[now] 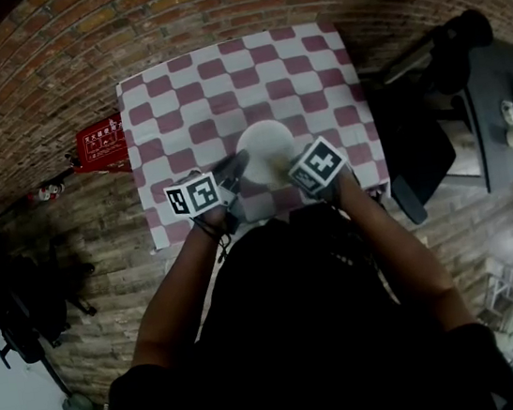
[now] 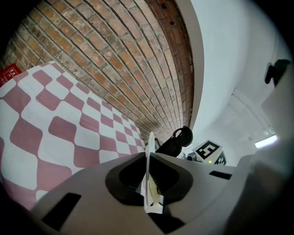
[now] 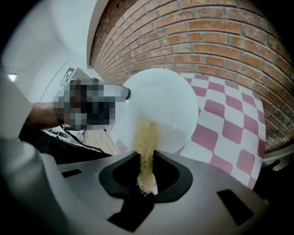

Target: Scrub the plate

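Note:
A white plate [image 1: 265,141] is held tilted above the pink-and-white checkered tablecloth [image 1: 186,105]. My left gripper [image 1: 230,171] is shut on the plate's near left rim. In the left gripper view the plate [image 2: 149,156] shows edge-on, clamped between the jaws of that gripper [image 2: 149,186]. My right gripper [image 1: 292,172] is shut on a yellow fibrous scrub pad [image 3: 147,147]. In the right gripper view the pad's tip lies against the face of the plate [image 3: 165,101], just ahead of the right gripper [image 3: 146,173]. The left gripper [image 3: 112,93] grips the plate's rim at the left there.
The table stands on a brick floor. A red sign [image 1: 101,143] lies off the table's left edge. A black chair and a dark desk [image 1: 468,94] stand to the right, and another black chair [image 1: 15,304] to the left.

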`<state>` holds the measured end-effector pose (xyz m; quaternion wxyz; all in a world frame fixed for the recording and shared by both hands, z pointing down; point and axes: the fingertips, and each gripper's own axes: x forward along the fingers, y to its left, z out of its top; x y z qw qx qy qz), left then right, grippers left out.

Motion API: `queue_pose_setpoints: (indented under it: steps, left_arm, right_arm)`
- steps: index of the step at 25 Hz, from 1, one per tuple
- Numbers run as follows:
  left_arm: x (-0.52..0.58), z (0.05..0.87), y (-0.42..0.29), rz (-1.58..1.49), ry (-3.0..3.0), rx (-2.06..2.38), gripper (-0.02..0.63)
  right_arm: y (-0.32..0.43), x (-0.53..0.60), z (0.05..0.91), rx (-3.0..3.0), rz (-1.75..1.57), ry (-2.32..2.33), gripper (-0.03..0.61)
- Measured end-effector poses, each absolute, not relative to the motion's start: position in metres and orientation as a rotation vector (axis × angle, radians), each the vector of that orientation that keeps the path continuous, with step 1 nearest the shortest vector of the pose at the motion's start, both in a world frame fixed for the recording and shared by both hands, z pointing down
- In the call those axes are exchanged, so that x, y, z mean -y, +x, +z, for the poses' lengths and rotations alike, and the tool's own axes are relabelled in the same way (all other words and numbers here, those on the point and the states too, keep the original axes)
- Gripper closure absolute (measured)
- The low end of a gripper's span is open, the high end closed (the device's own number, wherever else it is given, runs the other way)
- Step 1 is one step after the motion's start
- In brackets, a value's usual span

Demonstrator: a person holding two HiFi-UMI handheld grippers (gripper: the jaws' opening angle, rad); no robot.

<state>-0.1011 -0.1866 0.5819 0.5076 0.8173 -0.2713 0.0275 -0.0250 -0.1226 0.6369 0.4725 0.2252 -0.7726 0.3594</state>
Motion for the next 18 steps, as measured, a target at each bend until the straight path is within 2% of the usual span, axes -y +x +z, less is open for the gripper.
queue_pose_setpoints:
  steps: [8, 18]
  left_arm:
    - [0.168, 0.586, -0.091, 0.087, 1.962, 0.603, 0.588]
    - [0.174, 0.569, -0.071, 0.050, 2.006, 0.586, 0.589]
  right_arm:
    - [0.021, 0.163, 0.620, 1.879, 0.907, 0.710, 0.502]
    - [-0.043, 0.166, 0.579, 1.988, 0.795, 0.626, 0.502]
